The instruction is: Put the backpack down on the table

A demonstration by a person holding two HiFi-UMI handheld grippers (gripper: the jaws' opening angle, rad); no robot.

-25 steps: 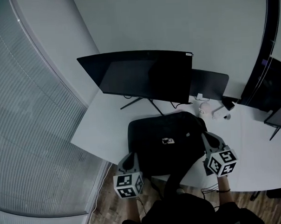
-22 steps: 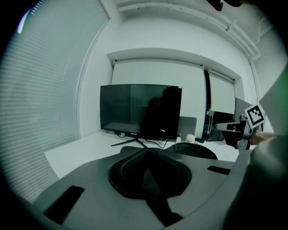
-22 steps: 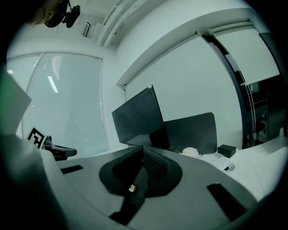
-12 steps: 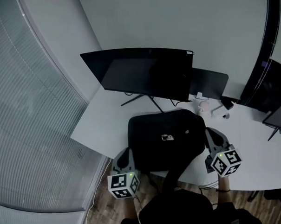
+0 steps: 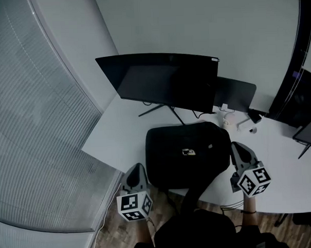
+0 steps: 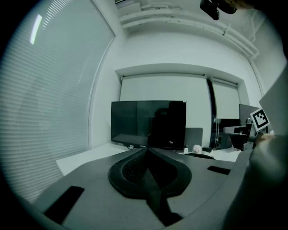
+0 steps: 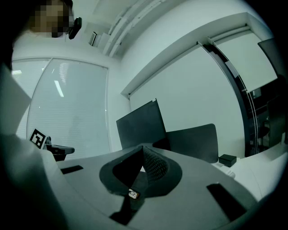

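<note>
Backpack [image 5: 187,153] betw. left gripper [image 5: 138,169] & right gripper [image 5: 235,145]: matt black cloth. Table [image 5: 115,140] under it: smooth, matt white. Monitor [image 5: 164,82] beyond: glossy screen. Floor [image 5: 111,236] nr left gripper: wood.

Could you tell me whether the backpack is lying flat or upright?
Lying flat: the backpack rests broad side up on the table before the monitor.
</note>
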